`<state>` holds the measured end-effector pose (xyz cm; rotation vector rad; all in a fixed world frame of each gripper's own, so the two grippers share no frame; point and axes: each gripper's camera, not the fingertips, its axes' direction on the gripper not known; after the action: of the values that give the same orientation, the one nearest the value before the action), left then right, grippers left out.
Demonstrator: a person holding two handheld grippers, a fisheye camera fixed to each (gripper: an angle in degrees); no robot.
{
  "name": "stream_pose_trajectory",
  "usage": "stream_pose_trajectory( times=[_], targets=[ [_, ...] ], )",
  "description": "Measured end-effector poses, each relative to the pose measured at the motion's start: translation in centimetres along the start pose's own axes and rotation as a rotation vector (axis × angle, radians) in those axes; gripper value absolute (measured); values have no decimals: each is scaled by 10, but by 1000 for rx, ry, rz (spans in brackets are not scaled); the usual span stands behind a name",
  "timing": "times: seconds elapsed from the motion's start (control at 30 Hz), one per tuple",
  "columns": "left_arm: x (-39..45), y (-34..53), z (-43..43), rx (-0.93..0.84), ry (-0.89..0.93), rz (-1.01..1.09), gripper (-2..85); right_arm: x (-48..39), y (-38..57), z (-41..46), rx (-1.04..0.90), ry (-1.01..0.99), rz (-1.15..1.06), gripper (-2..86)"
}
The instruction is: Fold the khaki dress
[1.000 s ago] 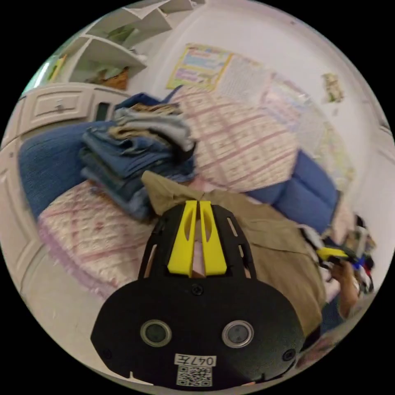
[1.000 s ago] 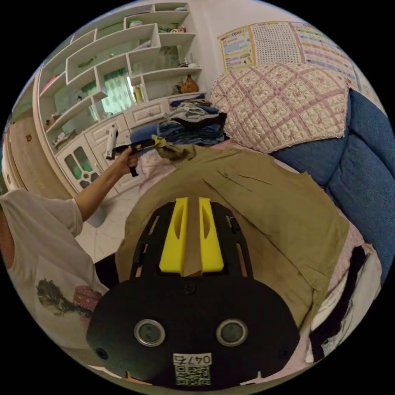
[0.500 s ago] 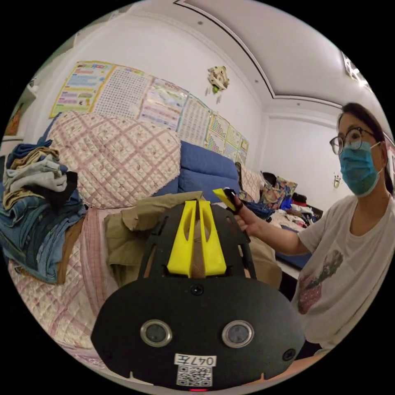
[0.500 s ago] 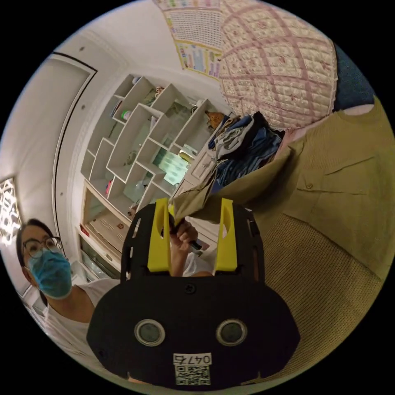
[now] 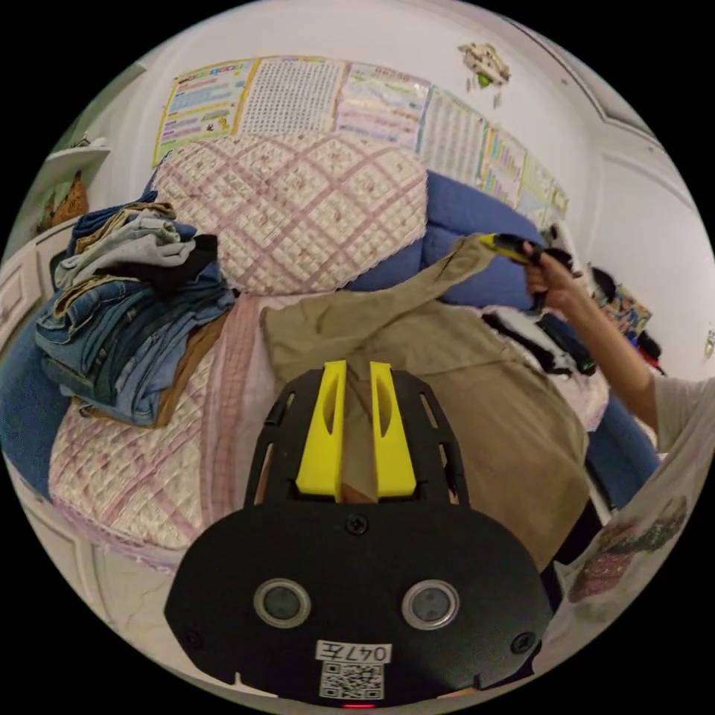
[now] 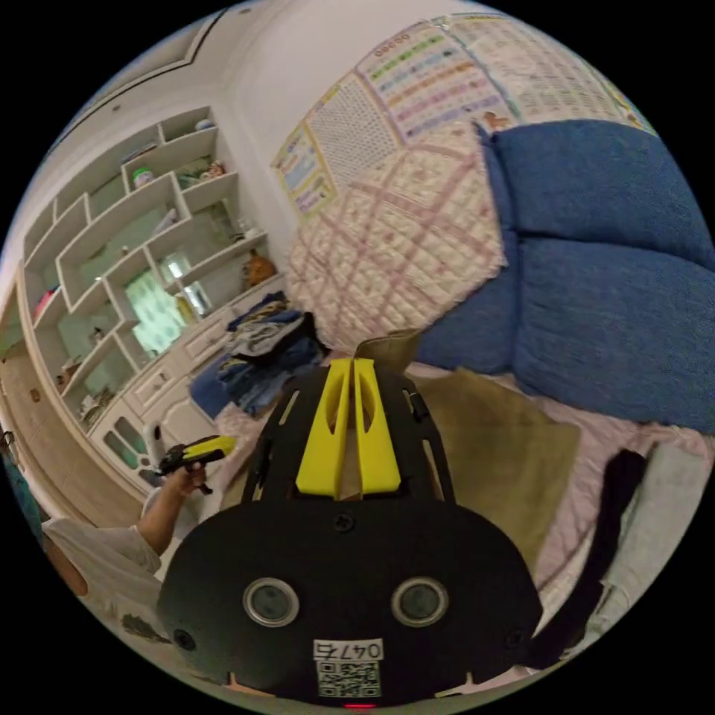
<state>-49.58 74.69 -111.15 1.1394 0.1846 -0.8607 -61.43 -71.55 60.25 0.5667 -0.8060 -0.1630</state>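
The khaki dress (image 5: 477,417) lies spread on the quilted sofa seat, partly folded over itself. In the left gripper view my left gripper (image 5: 357,366) is shut on a fold of the dress at its near edge. Up by the blue backrest, a hand holds my right gripper (image 5: 500,243), which pinches a corner of the dress pulled up into a taut strip. In the right gripper view my right gripper (image 6: 352,363) is shut on khaki cloth, with the dress (image 6: 499,447) below it. My left gripper (image 6: 202,449) appears at lower left in a hand.
A stack of folded jeans and tops (image 5: 126,298) sits on the seat's left end. A quilted pink cushion (image 5: 298,208) and blue backrest (image 6: 611,298) stand behind. Dark and grey garments (image 6: 622,506) lie on the right. White shelves (image 6: 134,223) fill the far wall.
The right gripper, open half a second ago, has shut on a dress corner and carried it toward the backrest. The left gripper stays shut on the dress. Both cameras swung.
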Motion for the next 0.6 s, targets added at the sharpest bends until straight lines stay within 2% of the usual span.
stream_pose_trajectory(
  times=[0.07, 0.17, 0.33, 0.43, 0.6],
  targets=[
    [1, 4, 43, -95, -60, 0, 48, 46, 39, 11, -91, 51, 77, -12],
    [-5, 10, 89, -186, -87, -40, 38, 88, 98, 39, -217, 7, 212, -12],
    [-4, 12, 119, -208, -161, 18, 41, 106, 131, 57, -240, 21, 302, -12],
    [-1, 8, 144, -253, -265, 107, 54, 90, 107, 63, -245, 62, 253, -12],
    [-5, 0, 190, -287, -273, 158, 82, 37, 62, 80, -242, 8, 100, -12]
  ],
)
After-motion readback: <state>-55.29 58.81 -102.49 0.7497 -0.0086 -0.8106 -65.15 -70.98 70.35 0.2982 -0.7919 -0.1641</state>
